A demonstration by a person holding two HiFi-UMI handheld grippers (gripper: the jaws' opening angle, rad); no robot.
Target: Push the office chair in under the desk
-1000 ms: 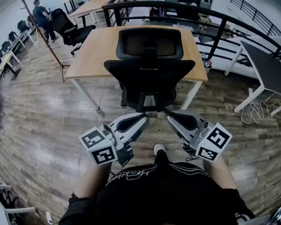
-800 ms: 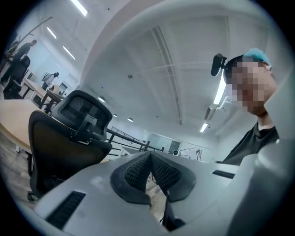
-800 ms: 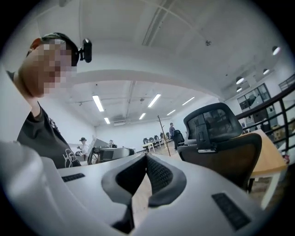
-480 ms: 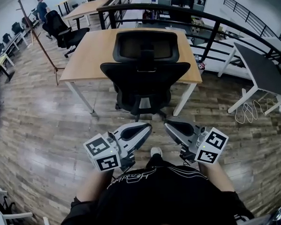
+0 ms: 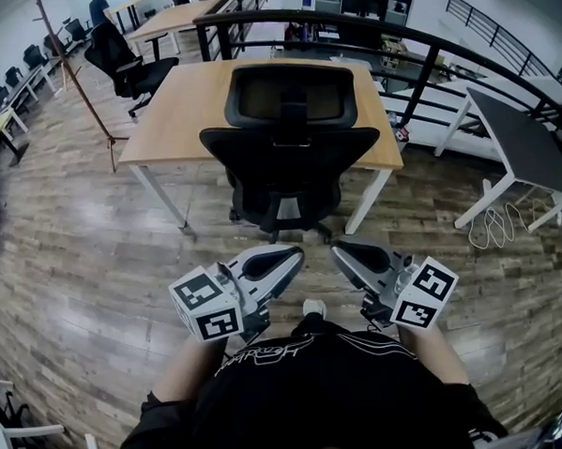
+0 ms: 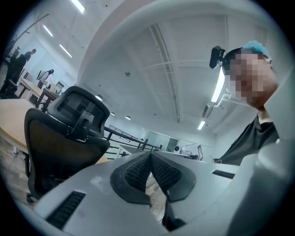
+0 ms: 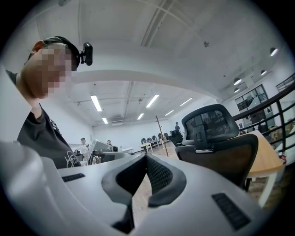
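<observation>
In the head view, I am looking down at the black mesh-backed office chair with a headrest (image 5: 292,162). It is standing on the wood plank floor (image 5: 76,248) with its back toward me, right against the near edge of the light wooden desk with white legs (image 5: 176,112). The left gripper (image 5: 297,256) and right gripper (image 5: 338,252) are hovering low, side by side, short of the chair and not touching it.

In the left gripper view, the jaws are pressing together with nothing between them, and the chair is sitting off to the left.

In the right gripper view, the jaws are likewise meeting, empty, with the chair off to the right.
</observation>
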